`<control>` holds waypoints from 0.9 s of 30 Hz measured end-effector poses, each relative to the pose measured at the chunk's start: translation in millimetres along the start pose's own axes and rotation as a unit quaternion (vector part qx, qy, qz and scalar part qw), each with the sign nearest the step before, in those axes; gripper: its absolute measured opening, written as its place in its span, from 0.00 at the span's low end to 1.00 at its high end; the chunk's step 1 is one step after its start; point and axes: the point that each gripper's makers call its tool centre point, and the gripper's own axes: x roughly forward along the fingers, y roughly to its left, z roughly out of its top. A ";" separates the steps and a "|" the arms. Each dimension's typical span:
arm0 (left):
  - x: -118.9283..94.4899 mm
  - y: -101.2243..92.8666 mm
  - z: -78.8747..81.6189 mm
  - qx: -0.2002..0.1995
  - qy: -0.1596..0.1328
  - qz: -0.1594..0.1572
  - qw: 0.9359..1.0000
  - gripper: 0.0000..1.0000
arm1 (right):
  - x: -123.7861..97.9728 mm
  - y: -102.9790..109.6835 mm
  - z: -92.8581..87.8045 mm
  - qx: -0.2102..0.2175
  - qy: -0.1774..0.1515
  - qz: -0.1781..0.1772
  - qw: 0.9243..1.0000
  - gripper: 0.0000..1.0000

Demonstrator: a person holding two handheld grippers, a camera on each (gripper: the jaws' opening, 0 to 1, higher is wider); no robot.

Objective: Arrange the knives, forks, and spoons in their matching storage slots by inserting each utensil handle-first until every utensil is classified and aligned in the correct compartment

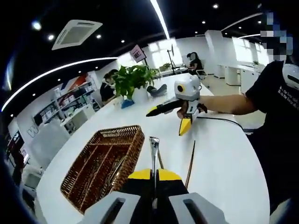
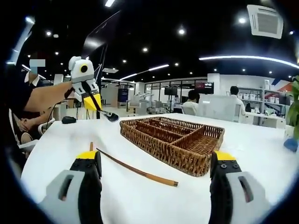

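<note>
Left gripper view: left gripper (image 1: pixel 154 175) pinches utensil (image 1: pixel 153 154), possibly knife, beside basket (image 1: pixel 103 163).

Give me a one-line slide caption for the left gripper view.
Left gripper shut on a metal utensil beside the wicker tray, right gripper hovering over the white table.

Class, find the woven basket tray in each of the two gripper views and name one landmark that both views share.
Left gripper view: the woven basket tray lies lower left, beside the left gripper that grips a metal utensil.
Right gripper view: the woven basket tray sits centre, beyond the open right gripper.
Shared landmark: the brown chopstick on the white table.
</note>
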 end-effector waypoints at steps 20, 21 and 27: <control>9.9 18.2 4.0 0.014 0.001 -0.013 1.000 0.00 | 2.4 4.1 -0.8 0.007 0.004 0.010 1.000 0.99; 11.3 21.5 4.4 0.014 0.000 -0.012 1.000 0.00 | 2.5 4.7 0.1 0.008 0.003 0.011 1.000 0.99; 18.8 32.5 -0.1 0.014 0.005 -0.018 1.000 0.00 | 1.2 5.3 5.7 0.011 -0.007 0.012 1.000 0.99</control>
